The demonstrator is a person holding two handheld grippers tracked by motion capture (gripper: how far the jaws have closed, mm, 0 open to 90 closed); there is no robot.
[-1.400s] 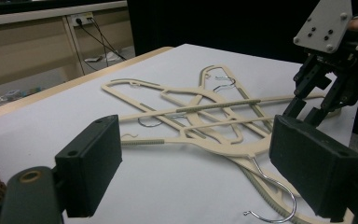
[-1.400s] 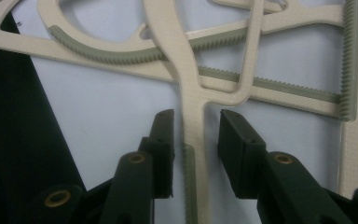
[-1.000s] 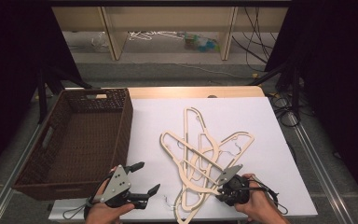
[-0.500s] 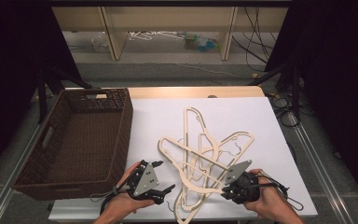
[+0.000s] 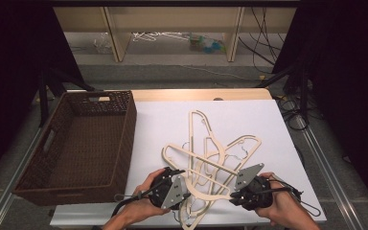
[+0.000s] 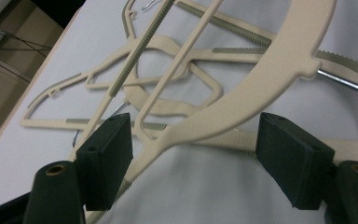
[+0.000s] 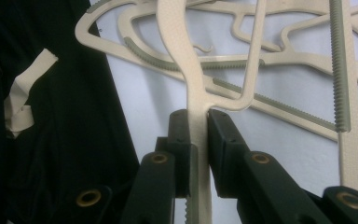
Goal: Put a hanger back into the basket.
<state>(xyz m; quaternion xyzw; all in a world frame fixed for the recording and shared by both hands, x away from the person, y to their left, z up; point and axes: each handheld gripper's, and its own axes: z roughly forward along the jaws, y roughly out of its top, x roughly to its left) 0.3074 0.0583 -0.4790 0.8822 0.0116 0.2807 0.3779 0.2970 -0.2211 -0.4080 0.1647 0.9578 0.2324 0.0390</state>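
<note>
The high view looks forward and down over the table. Each gripper view sits close behind its own jaws; both share the hangers just ahead of them.

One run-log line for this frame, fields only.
right gripper: shut on hanger | left gripper: open, jaws just closing, astride hanger arm, pads clear | hanger pile: on white table | basket: left of pile
</note>
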